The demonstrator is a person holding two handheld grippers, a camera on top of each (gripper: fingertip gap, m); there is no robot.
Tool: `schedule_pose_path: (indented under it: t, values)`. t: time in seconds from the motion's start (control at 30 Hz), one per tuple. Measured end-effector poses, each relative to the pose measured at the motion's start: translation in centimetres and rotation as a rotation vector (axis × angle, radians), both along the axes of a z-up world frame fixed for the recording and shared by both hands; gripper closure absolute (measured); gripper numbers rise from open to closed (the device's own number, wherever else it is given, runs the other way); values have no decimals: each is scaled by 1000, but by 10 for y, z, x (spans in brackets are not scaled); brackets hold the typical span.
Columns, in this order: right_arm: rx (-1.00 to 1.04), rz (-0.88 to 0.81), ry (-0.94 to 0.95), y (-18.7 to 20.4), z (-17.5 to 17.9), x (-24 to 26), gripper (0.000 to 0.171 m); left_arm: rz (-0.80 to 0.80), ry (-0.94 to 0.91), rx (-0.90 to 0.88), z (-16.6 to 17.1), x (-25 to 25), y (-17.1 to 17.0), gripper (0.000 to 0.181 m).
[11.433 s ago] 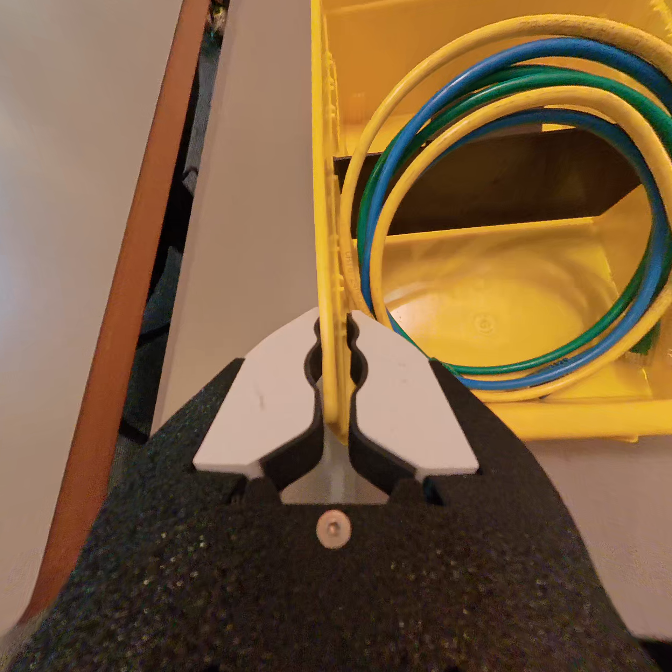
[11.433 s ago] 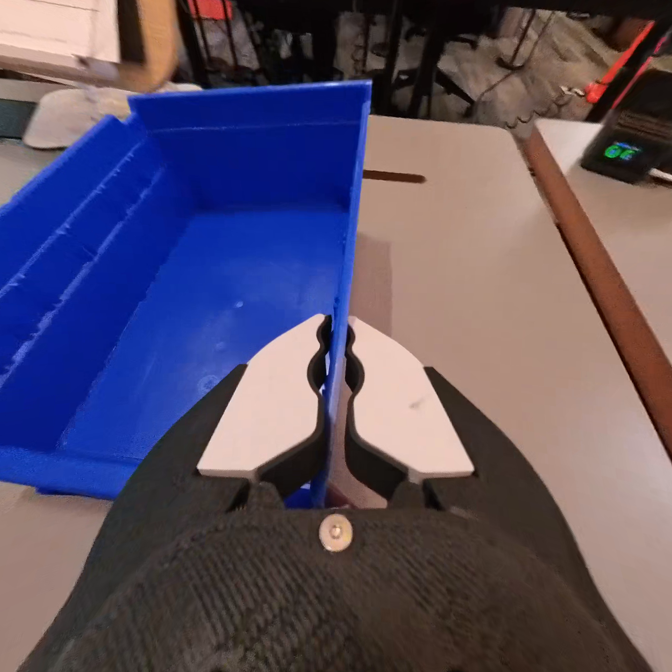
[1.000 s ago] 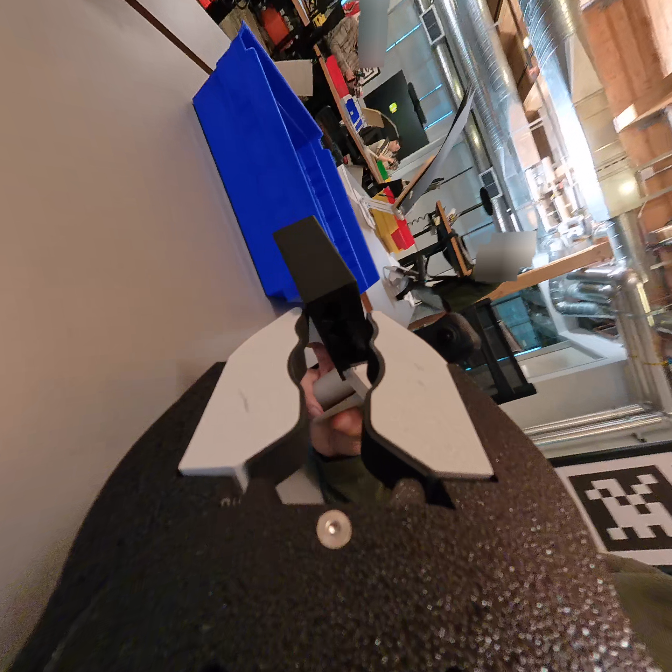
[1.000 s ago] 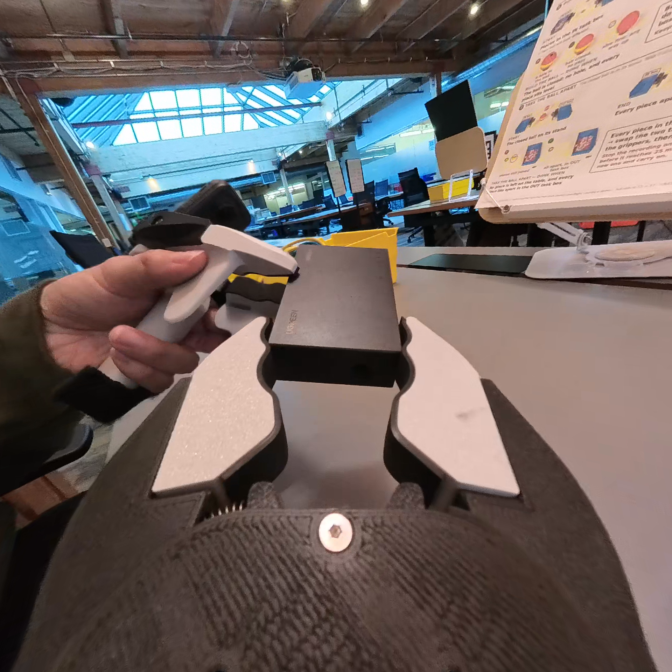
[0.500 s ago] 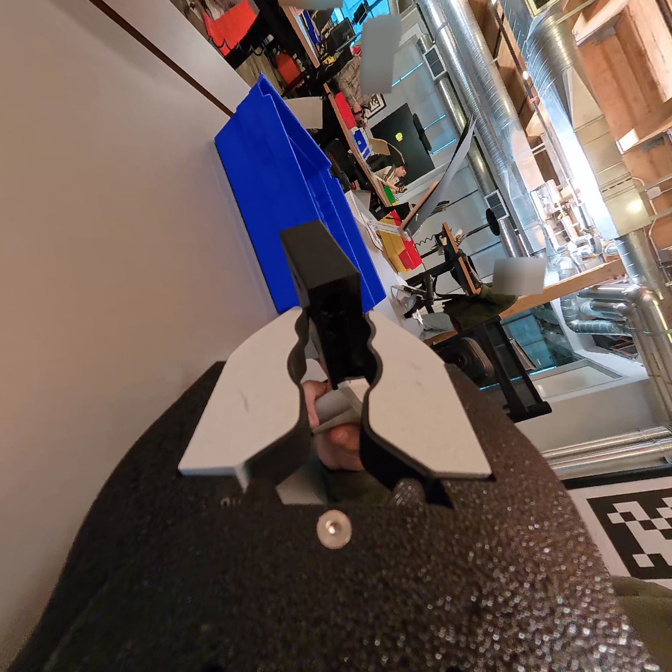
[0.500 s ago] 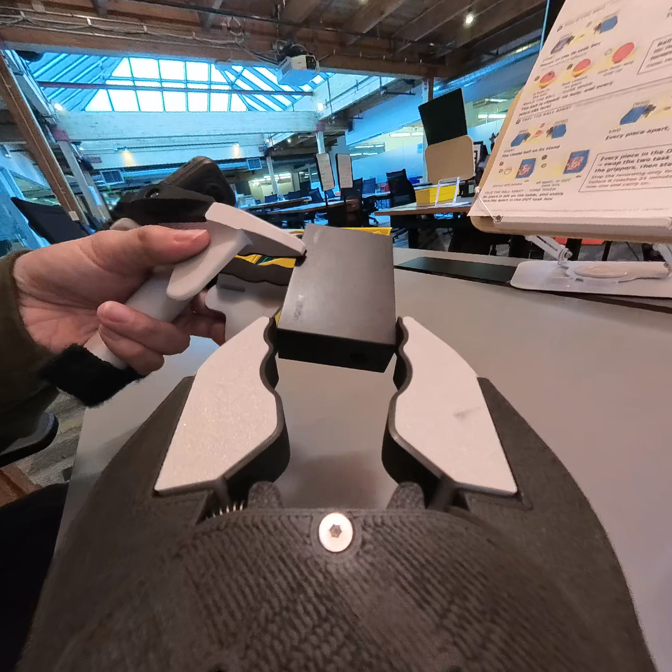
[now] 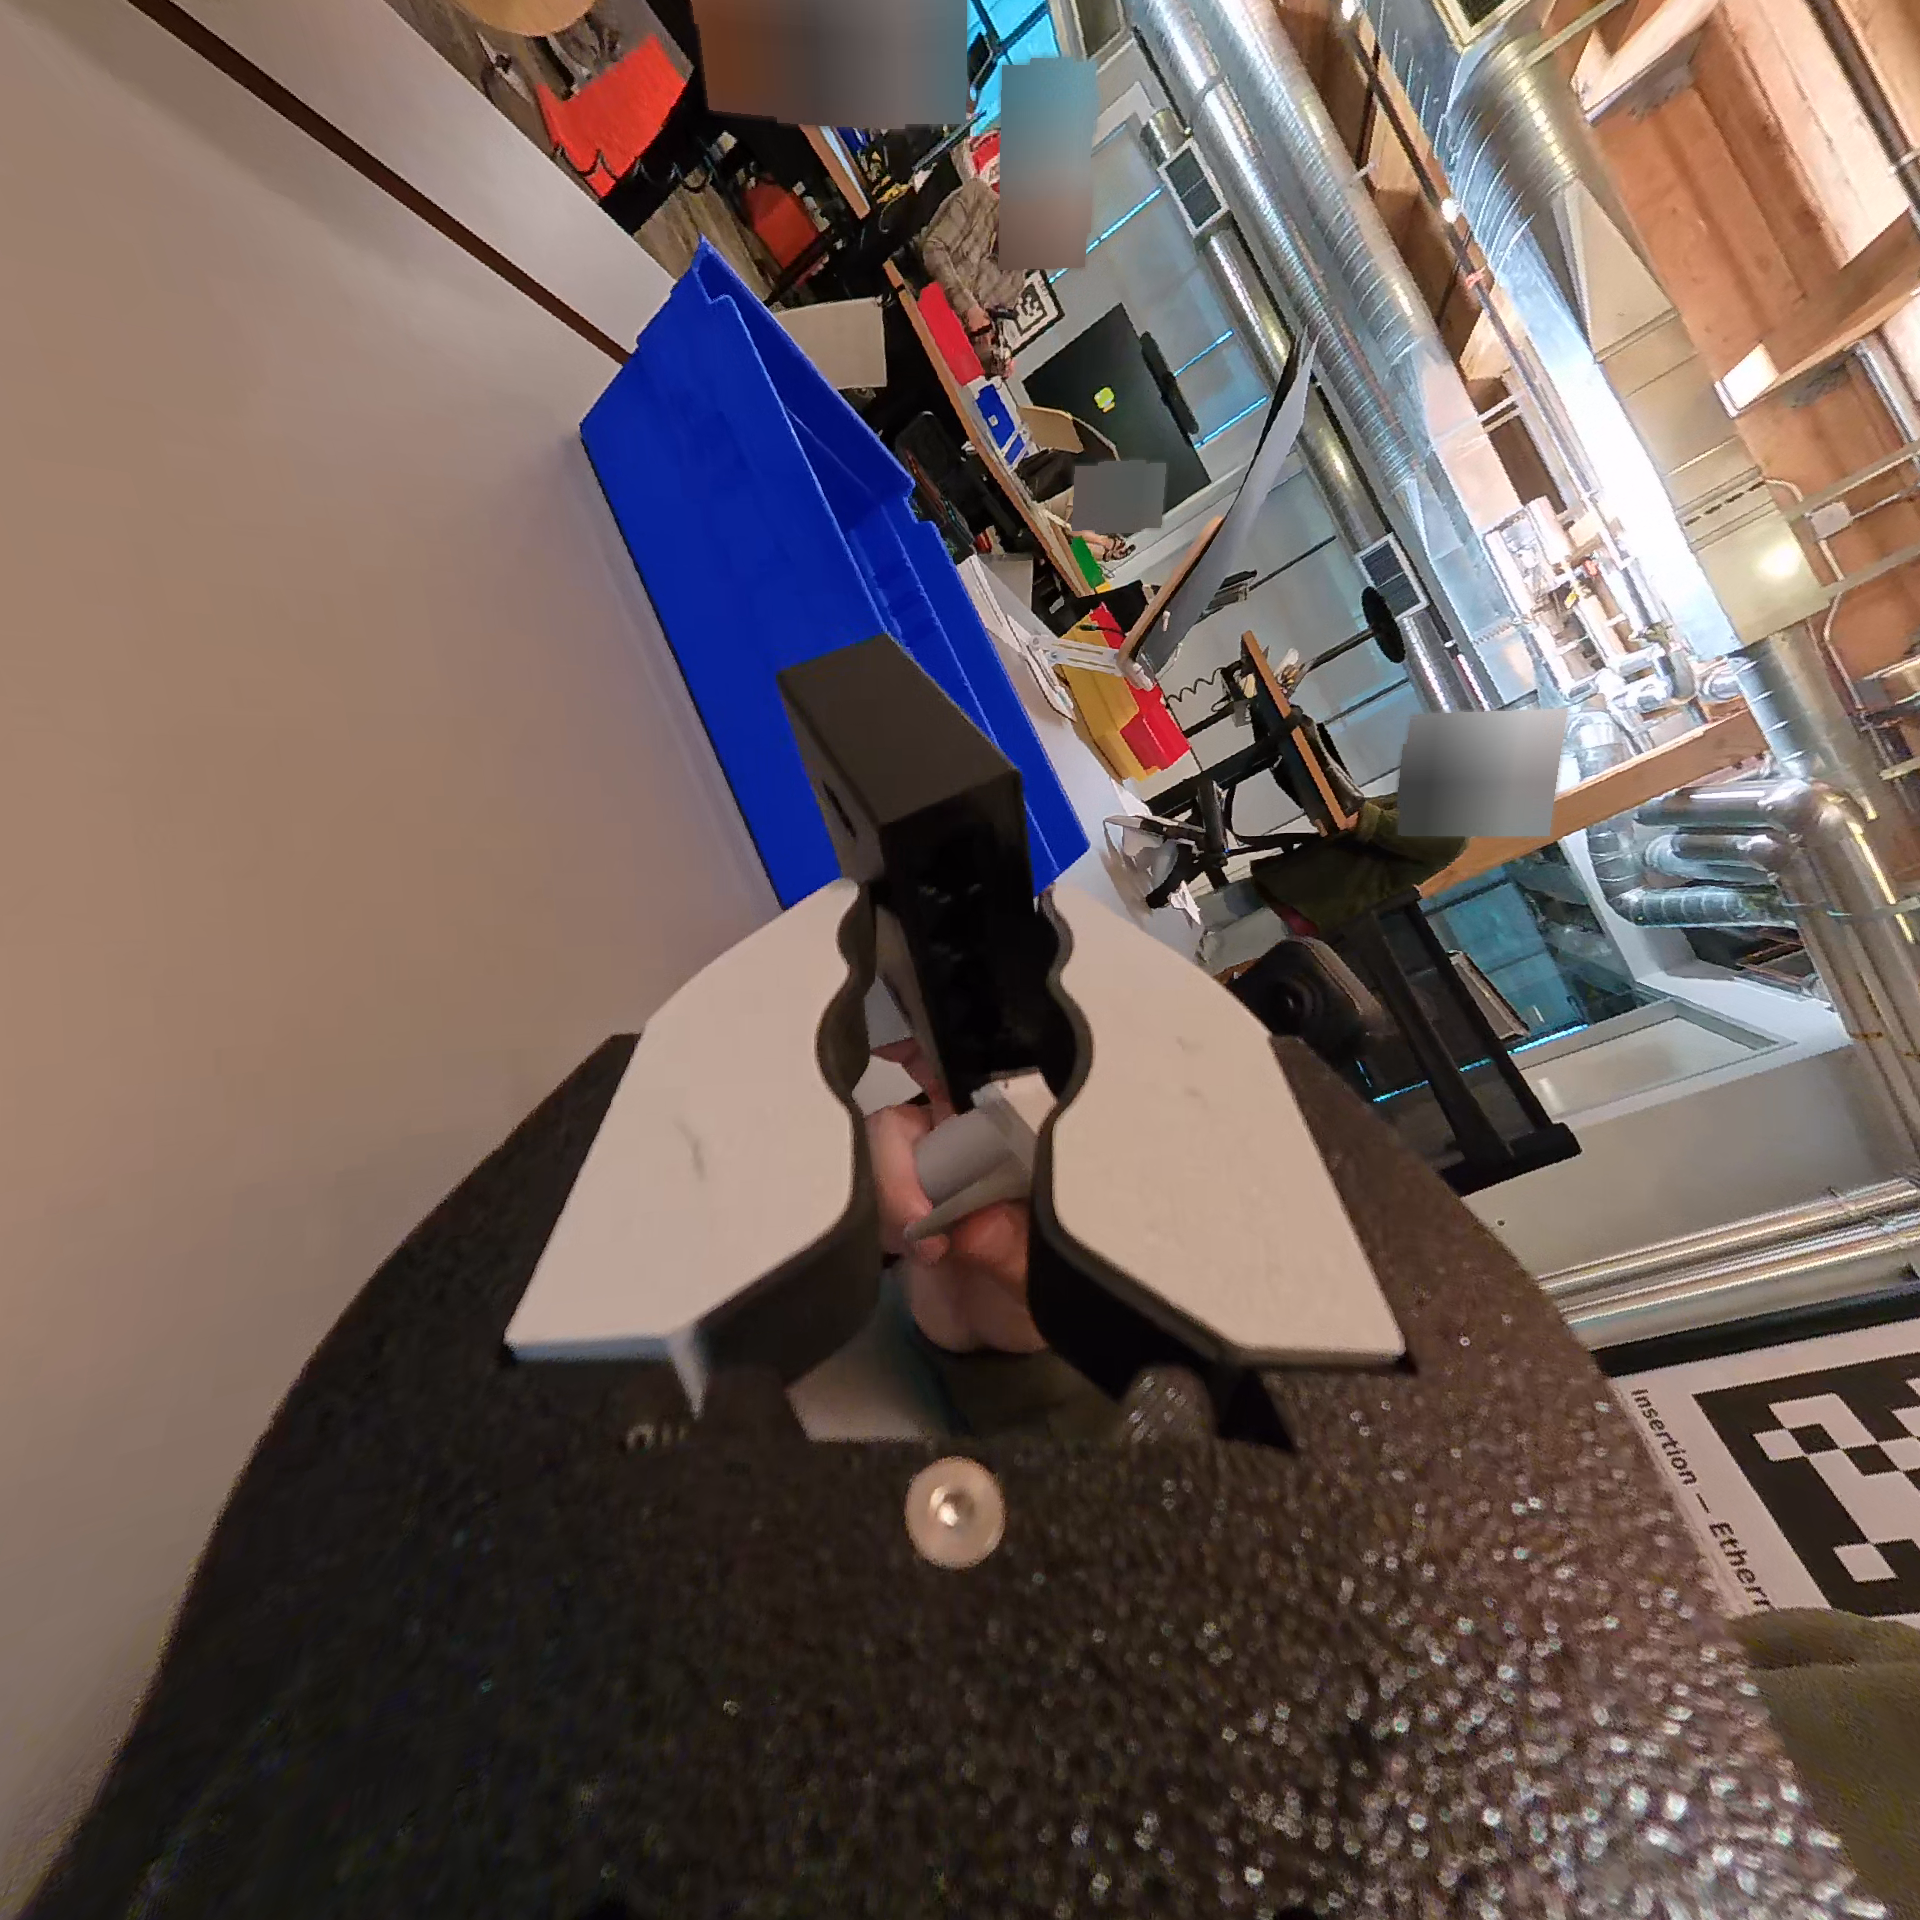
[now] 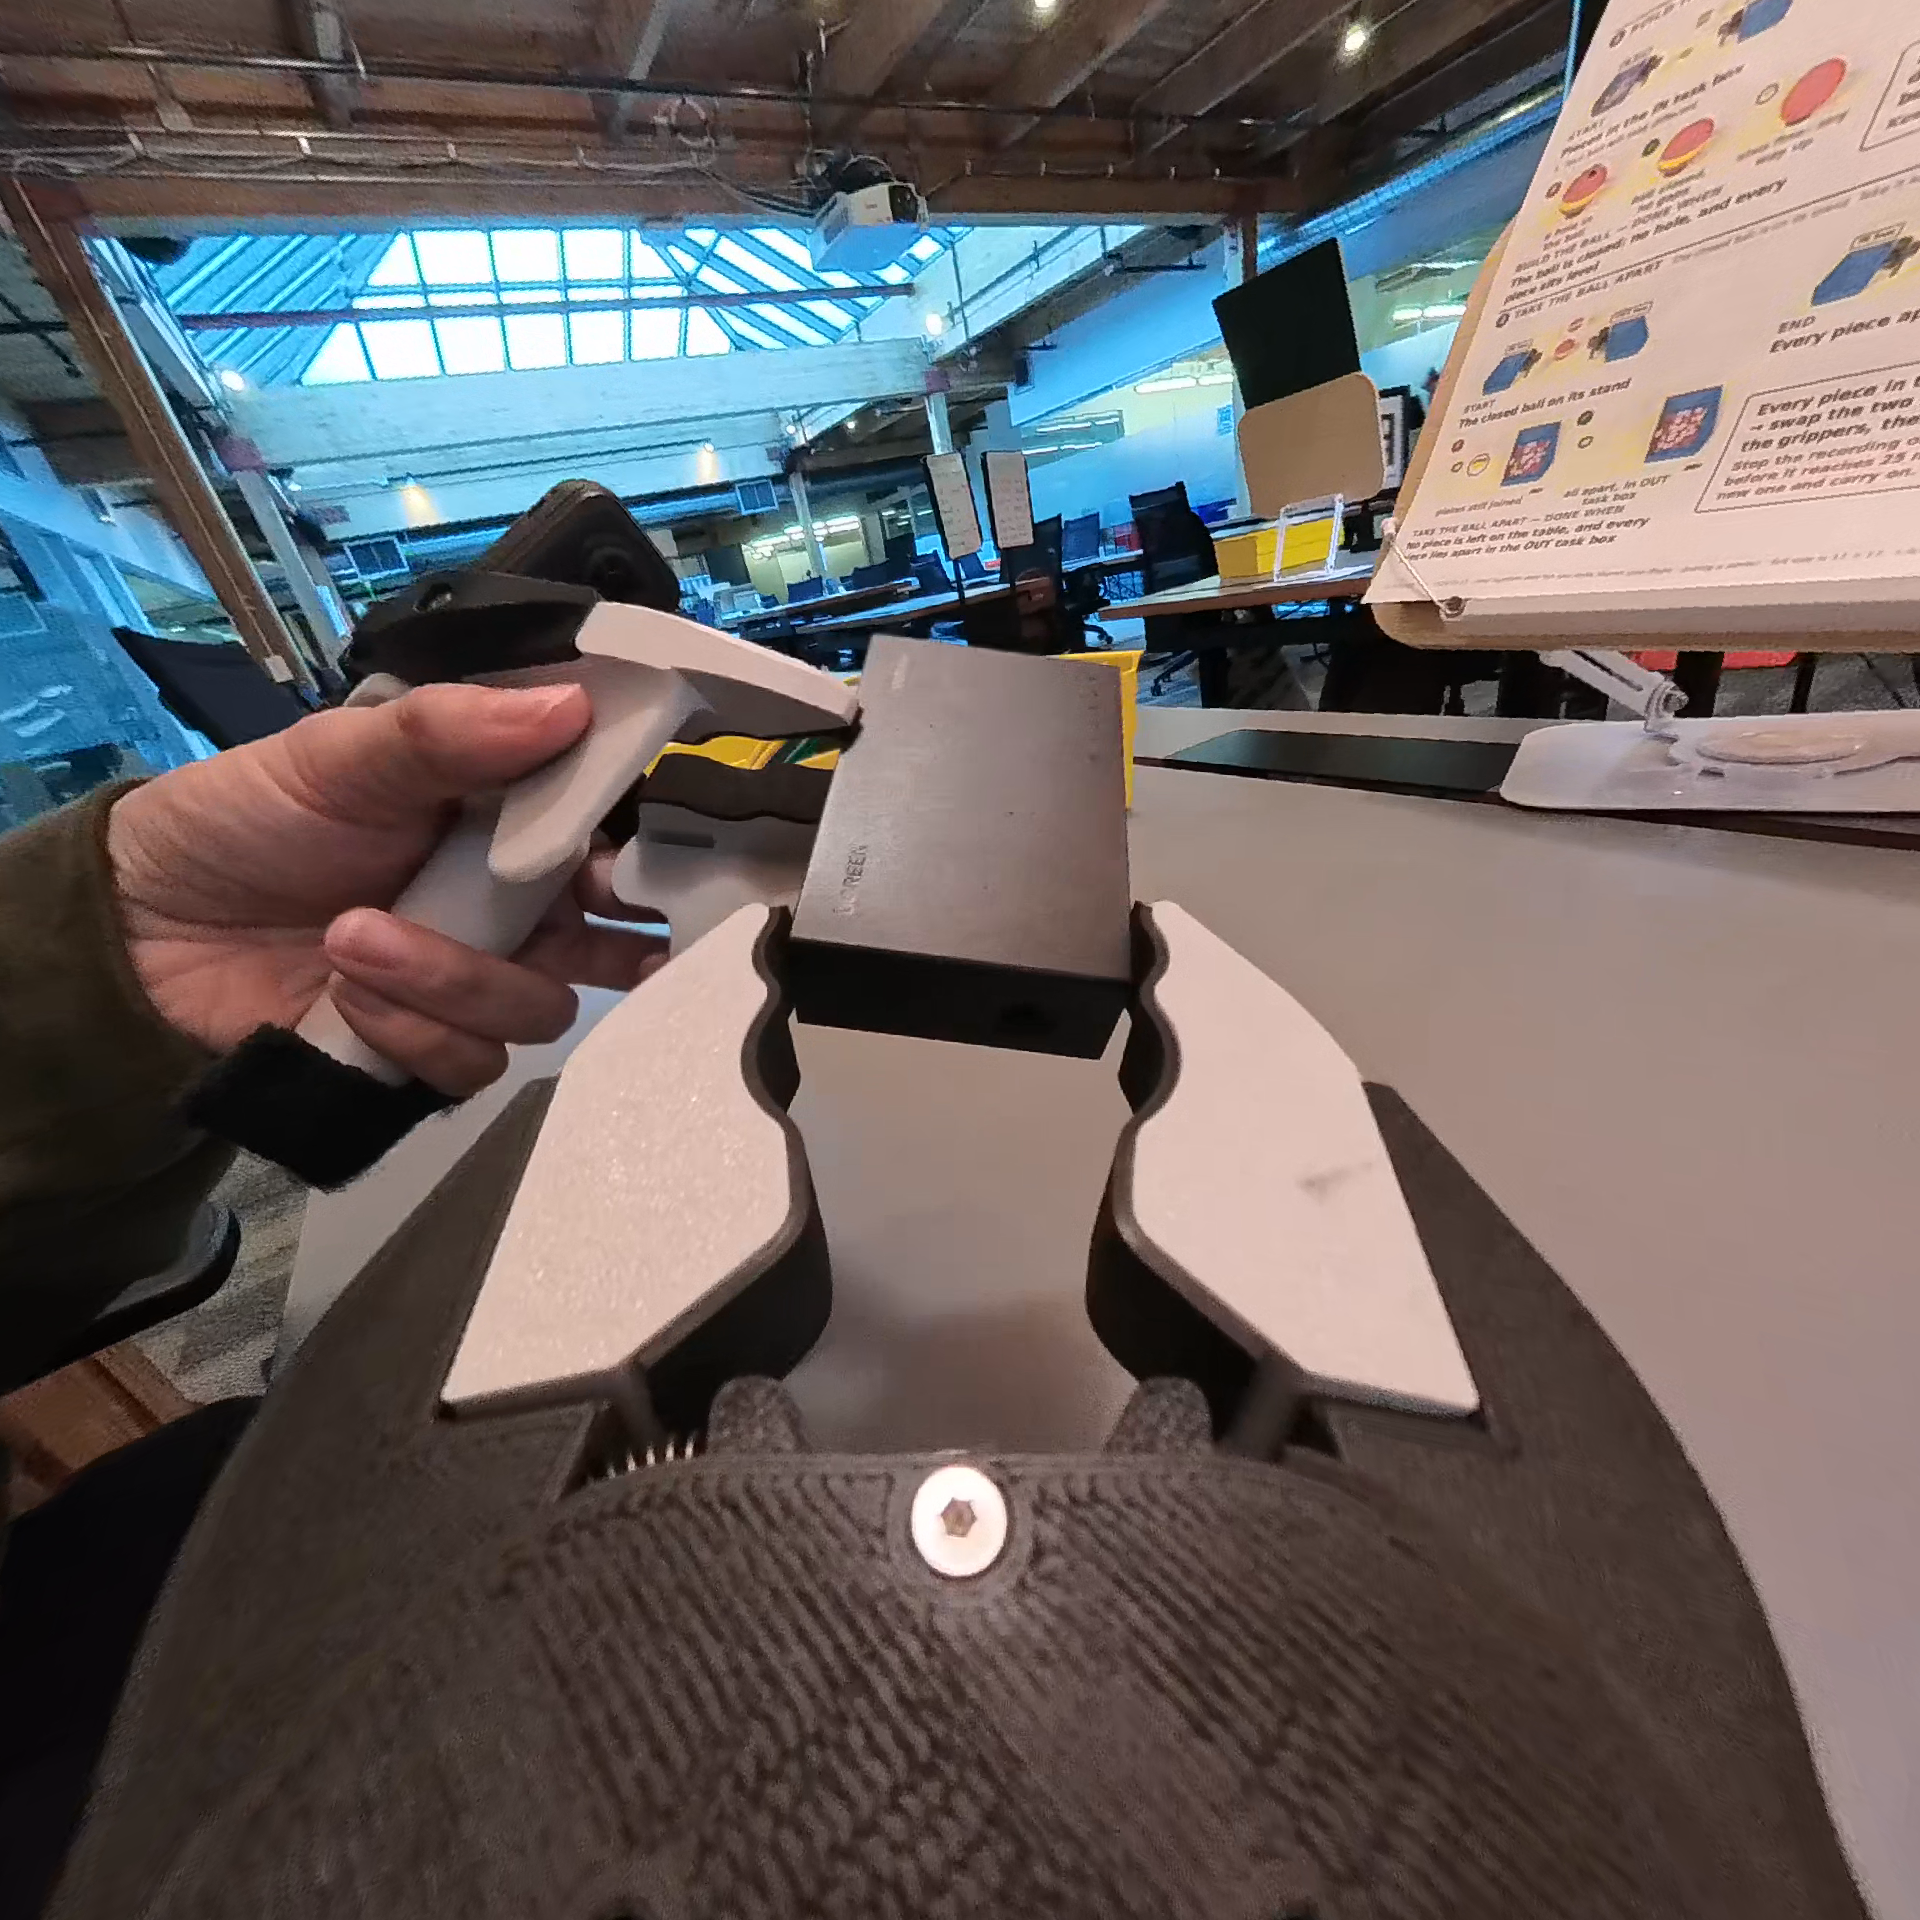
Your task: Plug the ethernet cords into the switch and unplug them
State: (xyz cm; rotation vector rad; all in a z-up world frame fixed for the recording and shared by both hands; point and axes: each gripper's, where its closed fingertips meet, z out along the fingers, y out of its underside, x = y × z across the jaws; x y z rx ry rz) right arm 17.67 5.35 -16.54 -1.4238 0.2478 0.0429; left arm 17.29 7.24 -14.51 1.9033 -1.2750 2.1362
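Note:
The black ethernet switch [image 8: 977, 831] is held off the grey table [image 8: 1507, 1039] between both grippers and is tilted. My right gripper [image 8: 961, 935] is shut on its near end, one finger on each side. My left gripper [image 8: 727, 727], held by a hand [image 8: 312, 862], clamps its far left edge. In the left wrist view my left gripper [image 7: 951, 935] is shut on the switch [image 7: 894, 769], with the port side facing me. The cords are mostly hidden; a yellow bin [image 8: 1101, 665] peeks out behind the switch.
An empty blue bin [image 7: 748, 540] lies on the table [image 7: 312, 727] beyond the switch. A slanted instruction board [image 8: 1662, 312] on a white stand [image 8: 1714, 769] is at the right. A printed marker sheet [image 7: 1818, 1507] lies near my left gripper.
Both grippers have kept hold of the switch. It has tilted and turned a little in the right wrist view, and the left hand has shifted with it.

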Motion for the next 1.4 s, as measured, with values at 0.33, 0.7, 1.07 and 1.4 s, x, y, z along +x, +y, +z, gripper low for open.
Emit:
schedule_pose_path:
  t: [0.33, 0.7, 1.07, 1.4]
  values:
    - [18, 5, 31, -3, 1, 4, 109, -14, -12, 137, -2, -2, 3, 136]
    - [33, -9, 23, -6, 3, 5, 109, -16, -31, 193, -3, -7, 9, 129]
    - [46, -18, 4, -10, 5, 8, 109, 393, 215, 976, 24, -64, 229, 130]
    - [41, 2, -8, -7, 5, 5, 109, 135, 498, 955, -67, -49, 292, 143]
